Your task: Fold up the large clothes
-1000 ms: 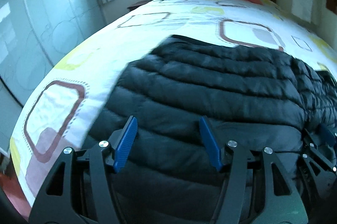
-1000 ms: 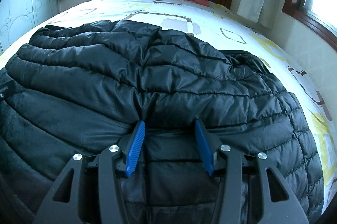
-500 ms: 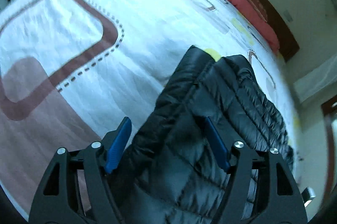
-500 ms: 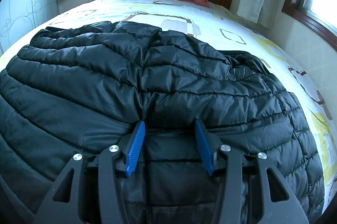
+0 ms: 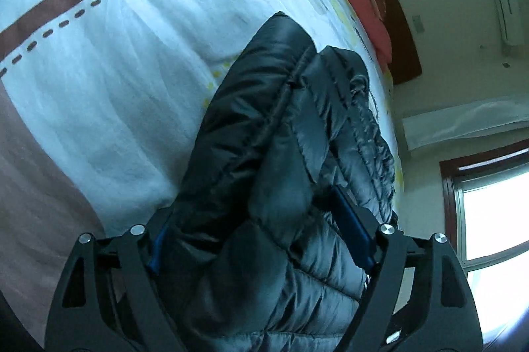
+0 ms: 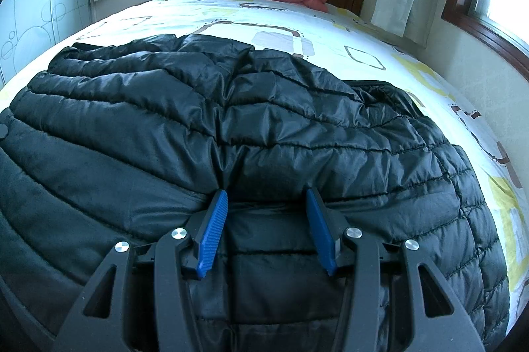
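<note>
Black puffer jacket (image 6: 264, 127) on the bedspread (image 6: 330, 31): left gripper (image 5: 261, 239) jaws, just opening, straddle its bunched edge; right gripper (image 6: 267, 229) parted (tips pressing jacket).

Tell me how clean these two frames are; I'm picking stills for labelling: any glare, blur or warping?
Left wrist: tilted, cold blue cast, window blown out white, jacket fairly sharp, quilt print slightly soft. Right wrist: level, evenly lit, sharp on the jacket; fisheye bulges the bed; both windows glare, dark vignette in the corners.
</note>
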Demonstrator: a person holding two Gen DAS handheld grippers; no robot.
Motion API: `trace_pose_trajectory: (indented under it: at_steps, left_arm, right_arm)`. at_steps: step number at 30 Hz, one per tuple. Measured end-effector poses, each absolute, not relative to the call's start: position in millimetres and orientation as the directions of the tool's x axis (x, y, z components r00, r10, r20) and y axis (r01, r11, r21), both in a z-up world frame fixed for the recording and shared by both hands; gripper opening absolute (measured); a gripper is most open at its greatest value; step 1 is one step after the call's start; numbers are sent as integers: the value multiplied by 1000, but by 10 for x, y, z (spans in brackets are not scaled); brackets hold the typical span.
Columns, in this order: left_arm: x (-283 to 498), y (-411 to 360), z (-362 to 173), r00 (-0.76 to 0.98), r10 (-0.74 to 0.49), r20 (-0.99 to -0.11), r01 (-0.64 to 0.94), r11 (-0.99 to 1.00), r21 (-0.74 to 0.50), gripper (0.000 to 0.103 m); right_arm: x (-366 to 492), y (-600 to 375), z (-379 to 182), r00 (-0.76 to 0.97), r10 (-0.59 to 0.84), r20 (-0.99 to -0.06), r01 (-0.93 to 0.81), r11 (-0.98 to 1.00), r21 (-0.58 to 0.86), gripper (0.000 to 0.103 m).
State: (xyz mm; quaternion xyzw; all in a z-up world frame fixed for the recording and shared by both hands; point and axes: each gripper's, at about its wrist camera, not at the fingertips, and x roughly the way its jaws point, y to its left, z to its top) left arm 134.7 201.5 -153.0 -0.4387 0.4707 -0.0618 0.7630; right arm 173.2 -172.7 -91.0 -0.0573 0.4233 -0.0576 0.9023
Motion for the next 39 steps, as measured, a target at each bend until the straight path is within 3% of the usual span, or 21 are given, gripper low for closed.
trace_pose_trajectory:
  at_steps: [3, 5, 11, 15, 27, 35, 39]
  left_arm:
    - [1343, 1971, -1466, 545, -508, -667, -318, 611, -725, 65]
    - [1298, 1949, -1410, 558, -517, -648, -302, 601, -740, 48]
    - [1182, 1792, -991, 622, -488, -612, -212, 648, -732, 33]
    - [1080, 1587, -647, 651, -505, -567, -119, 670, -733, 31]
    - [993, 974, -125, 663, -480, -574, -15, 758, -652, 30]
    - [972, 412, 52, 650, -482, -587, 55, 801, -596, 30]
    - [934, -15, 121, 642, -489, -590, 105, 819, -565, 30]
  right_arm:
    - [1728, -1723, -909, 635, -151, -757, 55, 987, -151, 49]
    - [1730, -1724, -909, 635, -152, -757, 55, 987, -151, 49]
    - [1733, -1719, -912, 635, -153, -757, 56, 987, -153, 49]
    - [1738, -1716, -904, 633, -156, -758, 57, 986, -155, 49]
    - [1573, -2516, -421, 650, -198, -733, 179, 978, -106, 49]
    - [1446, -3296, -553, 580, -340, -740, 325, 930, -173, 49]
    - [1385, -3437, -664, 569, -321, -757, 330, 933, -147, 49]
